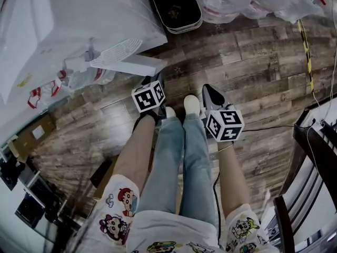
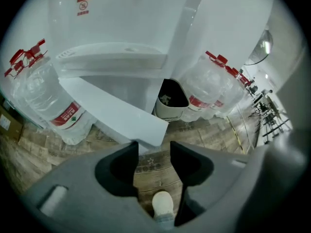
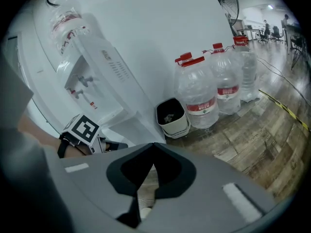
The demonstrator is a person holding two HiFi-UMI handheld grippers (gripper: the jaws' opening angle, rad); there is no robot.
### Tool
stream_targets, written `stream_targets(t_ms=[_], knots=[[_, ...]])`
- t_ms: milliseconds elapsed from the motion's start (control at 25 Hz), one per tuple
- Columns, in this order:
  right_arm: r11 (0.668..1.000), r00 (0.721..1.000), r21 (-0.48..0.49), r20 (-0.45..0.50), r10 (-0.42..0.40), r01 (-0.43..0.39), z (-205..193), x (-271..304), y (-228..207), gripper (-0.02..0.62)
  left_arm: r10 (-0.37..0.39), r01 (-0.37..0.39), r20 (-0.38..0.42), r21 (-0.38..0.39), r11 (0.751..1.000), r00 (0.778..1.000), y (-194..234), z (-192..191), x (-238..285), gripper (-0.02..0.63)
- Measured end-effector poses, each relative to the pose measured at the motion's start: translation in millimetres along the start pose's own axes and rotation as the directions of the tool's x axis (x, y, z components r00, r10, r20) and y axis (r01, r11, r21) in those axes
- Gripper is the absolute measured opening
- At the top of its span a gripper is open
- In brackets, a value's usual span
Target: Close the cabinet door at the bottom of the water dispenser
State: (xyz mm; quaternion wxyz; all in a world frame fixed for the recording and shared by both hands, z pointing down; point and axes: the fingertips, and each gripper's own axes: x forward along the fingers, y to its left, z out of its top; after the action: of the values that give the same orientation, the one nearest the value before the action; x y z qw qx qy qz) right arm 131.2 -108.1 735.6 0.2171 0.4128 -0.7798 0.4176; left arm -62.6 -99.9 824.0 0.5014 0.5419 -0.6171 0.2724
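Observation:
The white water dispenser (image 1: 63, 20) stands at the upper left of the head view. Its bottom cabinet door (image 1: 131, 65) hangs open, swung out over the wood floor. In the left gripper view the door (image 2: 116, 113) juts toward me, its free corner just beyond the tips. My left gripper (image 2: 152, 152) is open with nothing between its fingers; only floor and a shoe show through the gap. It hovers close to the door's outer edge (image 1: 152, 80). My right gripper (image 3: 153, 144) is shut and empty, held to the right of the door (image 1: 210, 94).
A dark-lined trash bin (image 1: 176, 7) stands right of the dispenser, with large water bottles (image 3: 199, 93) beyond it and more bottles (image 2: 48, 101) on the left. A black chair (image 1: 310, 157) is at the right, a cardboard box (image 1: 31, 136) at the left. A cable and yellow tape cross the floor.

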Motion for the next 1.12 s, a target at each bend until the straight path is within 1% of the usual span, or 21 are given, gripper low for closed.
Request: stream_targets(t_ms=[280, 440, 680, 840, 1120], knots=[[0.999, 1.000, 0.029, 0.006, -0.024, 0.024, 3.5, 6.4, -9.0, 0.009, -0.020, 0.021, -0.009, 0.091, 0.996, 1.000, -11.4, 23.9, 14.0, 0.204], [0.998, 0.999, 0.055, 0.018, -0.042, 0.041, 6.6, 8.7, -17.0, 0.009, -0.030, 0.032, -0.017, 0.128, 0.991, 0.999, -16.3, 34.6, 19.1, 0.204], [0.997, 0.999, 0.066, 0.014, -0.048, 0.047, 8.8, 15.6, -19.8, 0.009, -0.054, 0.055, -0.011, 0.183, 0.981, 0.998, -22.7, 54.9, 28.6, 0.206], [0.995, 0.998, 0.081, 0.016, -0.053, 0.052, 9.9, 19.7, -21.8, 0.009, -0.069, 0.070, -0.010, 0.226, 0.972, 0.998, -26.6, 66.5, 36.3, 0.223], [0.994, 0.998, 0.091, 0.019, -0.057, 0.055, 14.1, 22.9, -29.0, 0.009, -0.074, 0.071, 0.001, 0.260, 0.963, 0.997, -30.5, 82.6, 47.2, 0.232]])
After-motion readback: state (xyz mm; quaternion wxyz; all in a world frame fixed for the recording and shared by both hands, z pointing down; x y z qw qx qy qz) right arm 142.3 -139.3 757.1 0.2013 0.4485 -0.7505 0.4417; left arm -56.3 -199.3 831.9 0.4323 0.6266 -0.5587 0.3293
